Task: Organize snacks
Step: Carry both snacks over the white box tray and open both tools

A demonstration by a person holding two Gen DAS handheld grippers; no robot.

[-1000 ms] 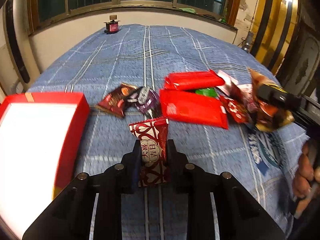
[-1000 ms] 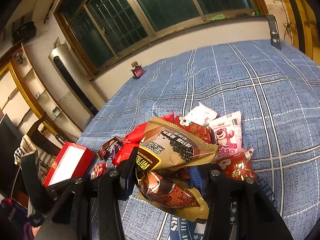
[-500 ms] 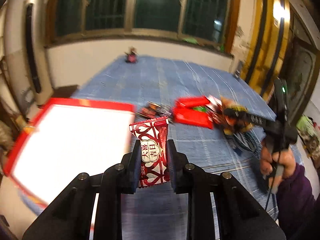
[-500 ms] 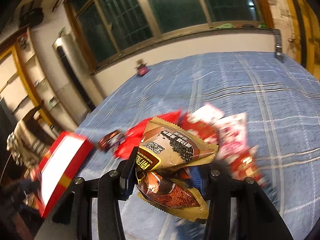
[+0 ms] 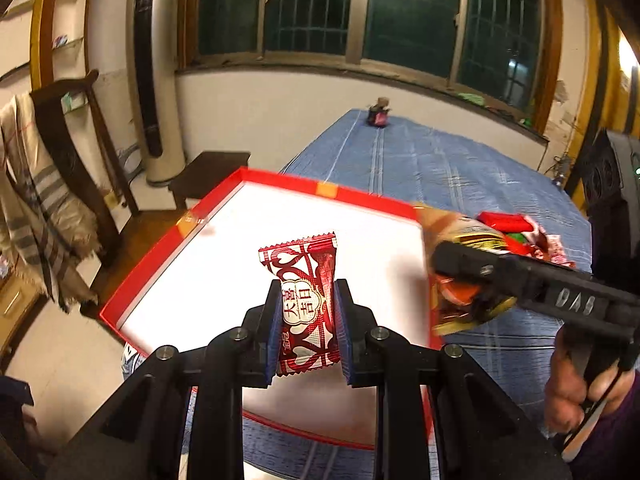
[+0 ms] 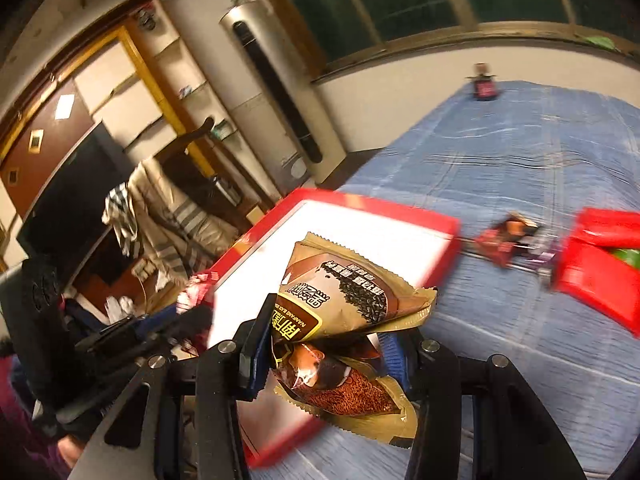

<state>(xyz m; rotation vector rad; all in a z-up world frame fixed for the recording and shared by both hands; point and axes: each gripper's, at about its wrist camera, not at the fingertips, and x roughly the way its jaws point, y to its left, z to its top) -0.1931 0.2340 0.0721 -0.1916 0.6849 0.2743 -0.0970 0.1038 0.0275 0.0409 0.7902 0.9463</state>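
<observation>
Left wrist view, bottom centre: left gripper [image 5: 307,322], black arms with blue ribbed pads, clamped on a small red candy packet [image 5: 305,300], glossy foil, crimped zigzag ends, white heart pattern and a white label with red characters, standing upright over the box. Just behind, filling mid-frame: red box [image 5: 280,179], shallow, rectangular, matte cardboard rim with gold tabs, bright white inside. At right edge: right gripper [image 5: 452,256], black, reaching in from the side, a hand [image 5: 576,392] on its handle, gold wrapper blurred at its tip over the box's right rim. Beyond, upper right: blue tablecloth [image 5: 440,160], woven, pale checked lines; red snack packs [image 5: 504,222] lying in a heap.

Right wrist view, lower centre: right gripper pinching two gold-brown snack packets [image 6: 344,296], crinkled foil, triangular puffed shape, black-seed print above, a brown printed pack below. Behind them the box, tilted in frame, blurred. Right of frame: loose packs on the cloth, smeared.
</observation>
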